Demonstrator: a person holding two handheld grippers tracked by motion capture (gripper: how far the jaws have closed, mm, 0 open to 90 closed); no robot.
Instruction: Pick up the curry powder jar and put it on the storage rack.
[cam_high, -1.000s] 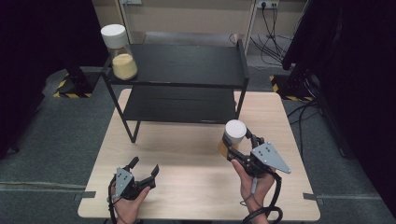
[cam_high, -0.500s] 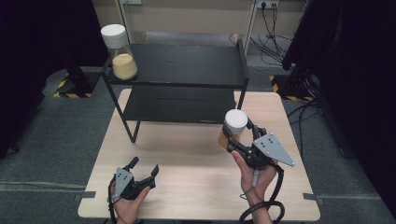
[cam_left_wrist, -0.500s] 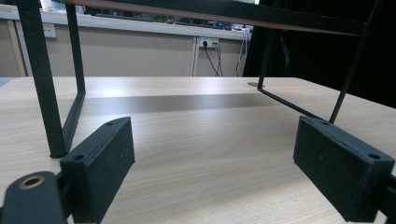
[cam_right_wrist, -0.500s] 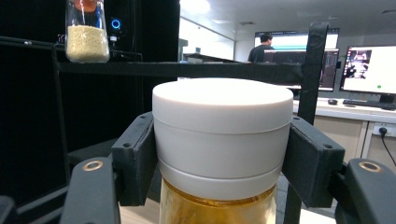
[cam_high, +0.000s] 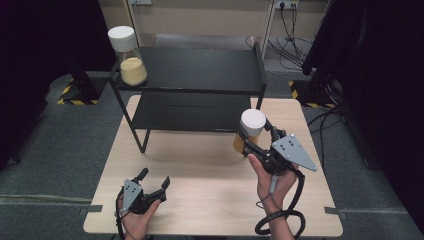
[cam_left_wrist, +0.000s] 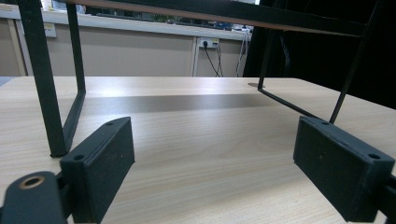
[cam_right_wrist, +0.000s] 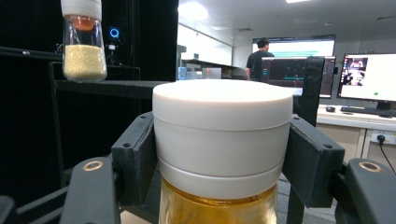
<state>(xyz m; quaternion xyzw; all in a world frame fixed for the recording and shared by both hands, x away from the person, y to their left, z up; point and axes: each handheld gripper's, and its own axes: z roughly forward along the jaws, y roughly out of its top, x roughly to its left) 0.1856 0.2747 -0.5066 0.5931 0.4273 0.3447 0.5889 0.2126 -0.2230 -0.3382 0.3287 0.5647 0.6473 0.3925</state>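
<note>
While clamped in the right gripper (cam_high: 257, 140), jar (cam_high: 250, 131) just beside black shelf (cam_high: 200, 70).

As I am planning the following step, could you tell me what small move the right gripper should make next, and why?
Probably carry it up toward the shelf top: the right gripper clamps the white-lidded jar above the table, and a similar jar stands there.

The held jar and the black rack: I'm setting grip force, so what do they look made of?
The held jar looks like clear glass or hard plastic, since its amber contents show through; which one is unclear. Its lid seems matte white plastic, smooth with a seam. The rack looks like black-painted metal, with thin bars and a dull sheen.
</note>
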